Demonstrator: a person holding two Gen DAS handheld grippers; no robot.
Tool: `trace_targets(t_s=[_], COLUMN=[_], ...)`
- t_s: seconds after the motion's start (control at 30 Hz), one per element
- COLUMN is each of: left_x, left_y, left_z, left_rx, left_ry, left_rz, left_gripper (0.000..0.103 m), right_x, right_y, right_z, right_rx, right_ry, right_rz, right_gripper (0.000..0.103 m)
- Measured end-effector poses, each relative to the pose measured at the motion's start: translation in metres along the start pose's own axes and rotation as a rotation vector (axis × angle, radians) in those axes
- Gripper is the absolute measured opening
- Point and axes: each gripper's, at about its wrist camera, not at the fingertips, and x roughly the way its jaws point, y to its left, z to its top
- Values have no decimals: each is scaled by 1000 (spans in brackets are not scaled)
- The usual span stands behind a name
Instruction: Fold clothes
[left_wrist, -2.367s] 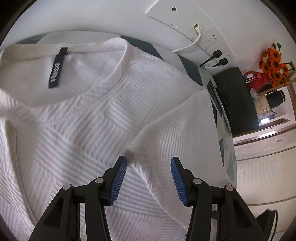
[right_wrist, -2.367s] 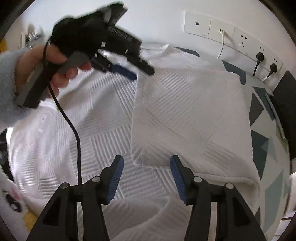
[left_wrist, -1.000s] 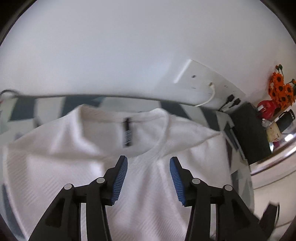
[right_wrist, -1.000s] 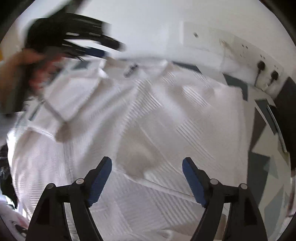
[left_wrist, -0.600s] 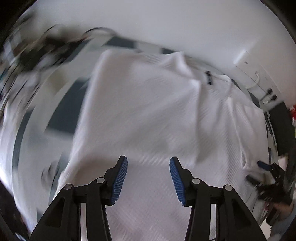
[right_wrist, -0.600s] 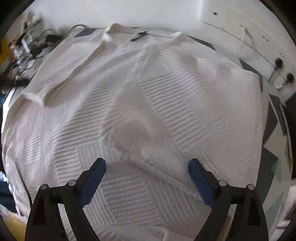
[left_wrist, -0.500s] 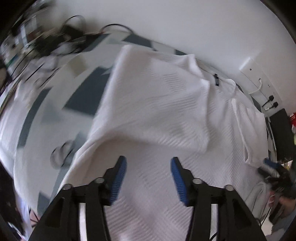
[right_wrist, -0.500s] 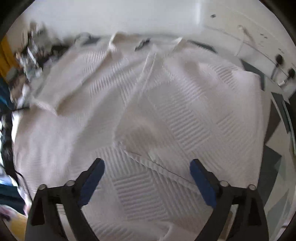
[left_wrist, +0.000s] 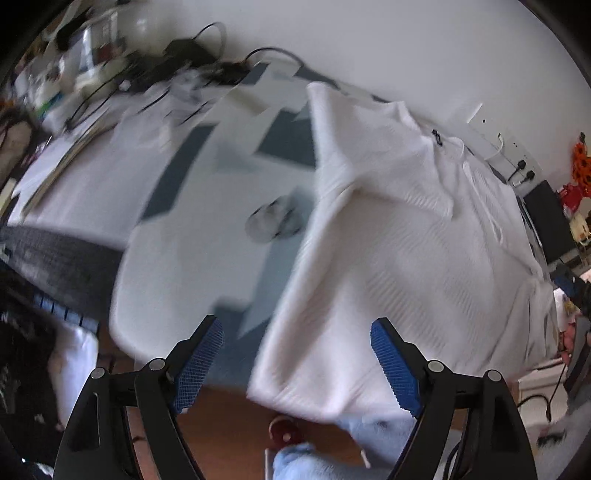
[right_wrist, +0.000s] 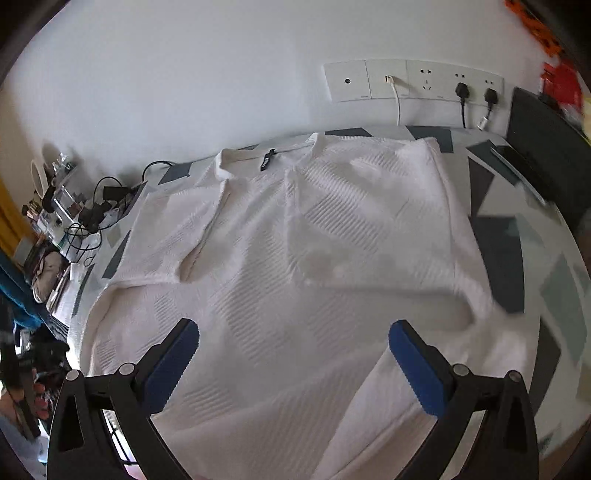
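A white ribbed T-shirt (right_wrist: 295, 258) lies flat on a table (right_wrist: 517, 251) with a grey and white triangle pattern, its black neck label (right_wrist: 266, 159) at the far edge by the wall. Both sleeves are folded in over the body. My right gripper (right_wrist: 293, 350) hovers wide open above the shirt's lower part, nothing between its blue pads. In the blurred left wrist view my left gripper (left_wrist: 295, 354) hangs over the shirt's (left_wrist: 406, 240) near left hem corner at the table edge, its jaws opening and empty.
Wall sockets (right_wrist: 413, 85) with plugged cables sit behind the shirt. A black box (right_wrist: 546, 155) stands at the far right. Cables and clutter (right_wrist: 74, 206) crowd the table's left end. A round mark (left_wrist: 275, 219) is on the bare table left of the shirt. Wooden floor (left_wrist: 229, 424) lies below.
My left gripper swung from the collar out to the shirt's lower left corner and widened its jaws. My right gripper opened wider and pulled back, so more of the shirt shows.
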Motion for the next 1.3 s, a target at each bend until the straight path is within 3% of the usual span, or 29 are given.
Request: trace_targets(t_s=[0.13, 0.37, 0.53, 0.7, 0.9, 1.03, 1.23, 1.3], left_x=[-5, 22, 37, 52, 52, 60, 63, 63], left_y=[33, 30, 16, 6, 3, 6, 17, 22], left_z=[-28, -43, -39, -32, -28, -34, -39, -44], left_rx=[35, 105, 150, 169, 136, 135, 79, 45], left_ry=[25, 43, 65, 102, 106, 112, 79, 79], left_rz=[-58, -150, -170, -132, -152, -150, -223, -279], left_gripper=[82, 82, 82, 82, 82, 82, 82, 65], right_x=[-19, -39, -49, -58, -47, -32, -13, -8], right_y=[13, 14, 0, -16, -1, 13, 58, 67], right_z=[-23, -49, -62, -77, -97, -102, -91, -87], right_rx=[38, 111, 154, 189, 14, -14, -194, -220], right_ry=[5, -16, -2, 7, 98, 140, 162, 169], right_rz=[-29, -78, -175, -214, -246, -181, -90, -71], right_gripper=[103, 103, 103, 103, 103, 103, 103, 103])
